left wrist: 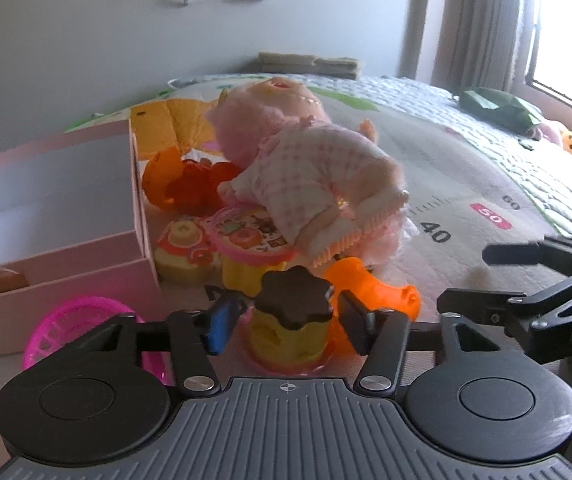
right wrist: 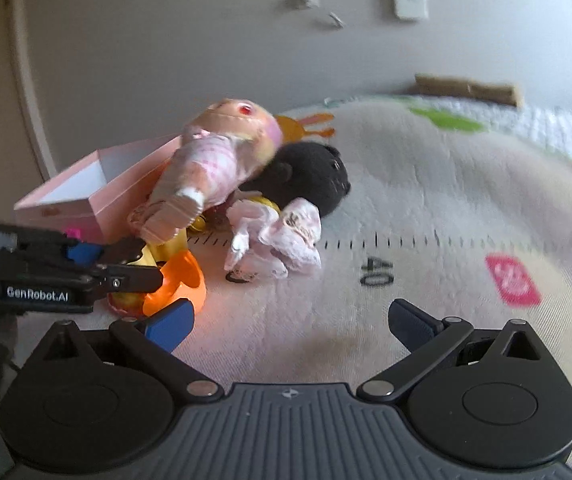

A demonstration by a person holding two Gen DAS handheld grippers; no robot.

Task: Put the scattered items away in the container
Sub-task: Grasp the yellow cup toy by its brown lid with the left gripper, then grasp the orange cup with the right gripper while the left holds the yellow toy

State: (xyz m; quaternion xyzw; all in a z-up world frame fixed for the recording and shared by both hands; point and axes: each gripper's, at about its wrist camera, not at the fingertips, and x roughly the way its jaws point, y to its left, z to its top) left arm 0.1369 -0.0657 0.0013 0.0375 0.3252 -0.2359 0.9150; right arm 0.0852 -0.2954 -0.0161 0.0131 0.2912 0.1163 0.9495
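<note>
Toy cupcake (left wrist: pixel 292 322) sits between left tongs (left wrist: pixel 286 322).

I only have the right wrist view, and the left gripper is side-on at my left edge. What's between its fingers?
Observer: A yellow toy cup with a dark star-shaped lid stands between the fingers of the left gripper. I cannot tell whether they pinch it.
Operator: Anything inside the pink box yet?
Observer: The part of the pink box floor that shows in the left wrist view is bare white.
Operator: Any toys off to my right that I can't see?
Observer: Yes, a green toy lies far across the mat, apart from the pile.
</note>
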